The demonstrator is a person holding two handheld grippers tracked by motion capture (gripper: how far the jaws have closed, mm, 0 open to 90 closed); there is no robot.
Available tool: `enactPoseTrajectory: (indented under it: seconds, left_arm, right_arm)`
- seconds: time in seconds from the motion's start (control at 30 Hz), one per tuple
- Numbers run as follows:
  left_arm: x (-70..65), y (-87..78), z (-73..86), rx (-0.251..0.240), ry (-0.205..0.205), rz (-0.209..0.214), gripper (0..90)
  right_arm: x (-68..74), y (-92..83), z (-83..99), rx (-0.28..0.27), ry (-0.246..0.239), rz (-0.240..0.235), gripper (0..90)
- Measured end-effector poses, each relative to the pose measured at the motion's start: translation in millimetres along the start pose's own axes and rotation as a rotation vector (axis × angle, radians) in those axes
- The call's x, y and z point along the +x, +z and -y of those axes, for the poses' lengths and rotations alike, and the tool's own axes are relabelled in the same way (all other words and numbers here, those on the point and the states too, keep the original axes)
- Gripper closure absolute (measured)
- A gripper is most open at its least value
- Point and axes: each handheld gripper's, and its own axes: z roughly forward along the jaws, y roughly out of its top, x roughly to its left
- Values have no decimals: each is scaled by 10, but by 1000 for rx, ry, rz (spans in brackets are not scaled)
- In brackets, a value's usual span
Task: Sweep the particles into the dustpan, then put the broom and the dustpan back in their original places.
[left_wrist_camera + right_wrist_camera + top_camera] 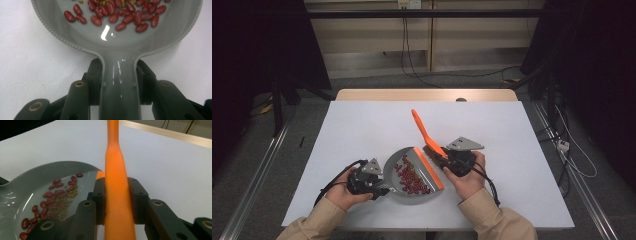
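Note:
A grey dustpan (396,168) with an orange front lip lies on the white table, holding several red beans (410,178) and small green ones. My left gripper (382,189) is shut on the dustpan's grey handle (119,85), its pads pressing both sides. My right gripper (438,156) is shut on the handle of an orange brush (424,131), which slants up and away from the dustpan's lip. In the right gripper view the orange handle (115,195) runs between the pads, with the dustpan (30,185) and beans (52,197) at the left.
The white table top (362,125) has bare room behind and to both sides of the dustpan. Its wooden far edge (427,94) borders a floor with cables. Dark frames stand at left and right.

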Motion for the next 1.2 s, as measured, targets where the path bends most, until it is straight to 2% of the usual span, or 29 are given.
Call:
enactPoseTrajectory:
  seconds: [0.03, 0.1, 0.13, 0.17, 0.23, 0.3, 0.33, 0.4, 0.43, 0.6, 0.63, 0.67, 0.7, 0.8, 0.83, 0.93, 1.0, 1.07, 1.2]
  left_arm:
    - [-4, -8, 13, -15, 9, -5, 630]
    - [-33, 4, 35, -78, -43, -5, 632]
    - [-28, -8, 40, -79, -37, -6, 632]
    - [-39, -10, 42, -79, -25, -30, 633]
    - [-46, -1, 52, -104, -42, -24, 633]
    - [-39, -5, 56, -115, -53, -50, 634]
    - [-20, -9, 61, -122, -51, -36, 634]
    - [-4, -12, 76, -147, -57, -50, 634]
    - [4, -24, 79, -145, -53, -58, 634]
    - [36, -53, 102, -225, -80, -63, 633]
    - [47, -66, 105, -222, -75, -76, 633]
    - [49, -66, 112, -238, -93, -81, 633]
    - [72, -71, 120, -246, -90, -75, 633]
    - [99, -95, 133, -256, -114, -109, 632]
    - [117, -104, 139, -265, -123, -103, 632]
    - [157, -135, 151, -267, -165, -137, 632]
    - [197, -163, 161, -263, -183, -145, 632]
    - [229, -179, 168, -271, -221, -150, 632]
    - [290, -200, 184, -273, -265, -189, 632]
  right_arm:
    - [-34, -26, 16, -1, 6, 5, 713]
    - [-102, -78, 44, -2, 19, 16, 713]
    - [-131, -103, 54, -3, 23, 22, 713]
    - [-159, -127, 62, -7, 25, 31, 713]
    - [-216, -171, 73, -12, 33, 36, 714]
    - [-262, -208, 85, -17, 42, 48, 713]
    - [-282, -222, 90, -18, 43, 50, 713]
    - [-327, -242, 109, -22, 47, 57, 713]
    - [-349, -250, 117, -22, 49, 61, 713]
    - [-440, -291, 133, -26, 61, 79, 713]
    - [-457, -294, 138, -29, 57, 84, 714]
    - [-468, -298, 144, -29, 60, 90, 713]
    - [-482, -298, 151, -28, 56, 97, 713]
    - [-516, -298, 169, -22, 57, 110, 713]
    - [-525, -299, 172, -22, 53, 112, 713]
    - [-541, -314, 177, -22, 59, 117, 713]
    - [-561, -329, 181, -24, 61, 116, 713]
    - [-590, -351, 187, -28, 67, 117, 713]
    - [-671, -388, 204, -36, 78, 129, 713]
